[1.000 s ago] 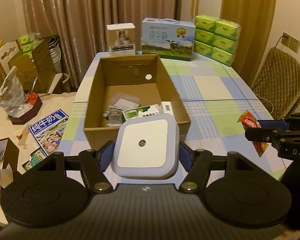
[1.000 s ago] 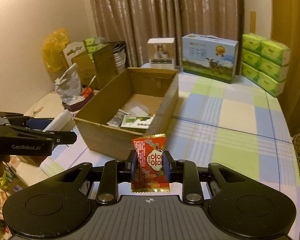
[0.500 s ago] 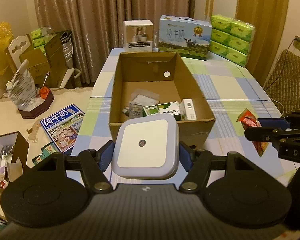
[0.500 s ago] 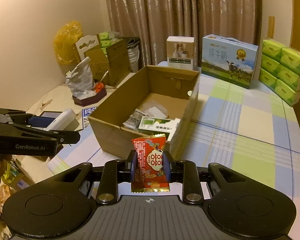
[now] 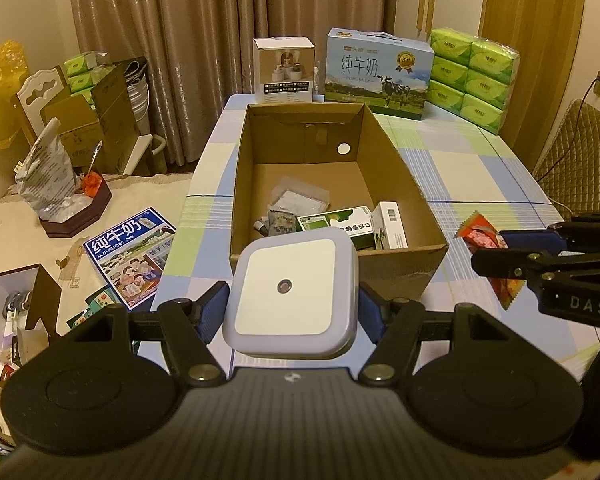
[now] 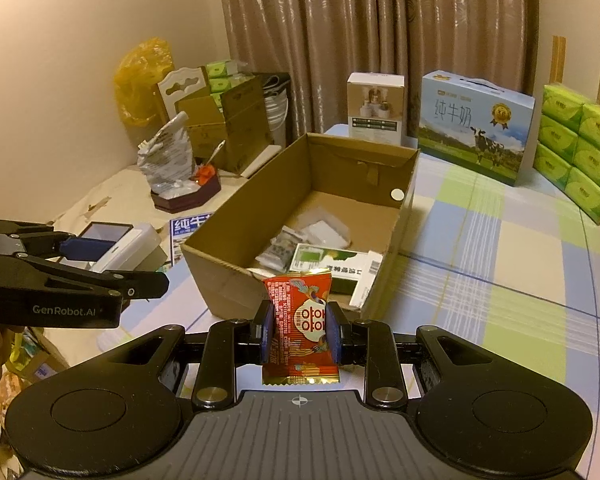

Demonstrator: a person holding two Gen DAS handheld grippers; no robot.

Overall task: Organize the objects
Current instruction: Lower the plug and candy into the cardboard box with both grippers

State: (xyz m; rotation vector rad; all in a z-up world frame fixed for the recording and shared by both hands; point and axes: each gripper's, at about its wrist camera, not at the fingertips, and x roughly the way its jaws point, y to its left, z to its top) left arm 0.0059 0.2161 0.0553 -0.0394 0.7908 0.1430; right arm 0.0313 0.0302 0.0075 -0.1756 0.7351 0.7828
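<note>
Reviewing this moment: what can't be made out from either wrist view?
- Underside of the white square device: left wrist view shows only its top face; the left gripper covers its sides.
- Small items in the cardboard box: print too small; the red snack packet in the right gripper blocks the near corner in the right wrist view.
- Floor clutter, left wrist view: cut off by the frame edge.

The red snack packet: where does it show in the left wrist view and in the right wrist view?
Left wrist view: the red snack packet is at the right edge, clamped in the right tongs, right of the cardboard box.
Right wrist view: the packet is low centre, upright between the tong fingers, before the box's near corner.
Shared landmark: the blue milk carton behind the box.
</note>
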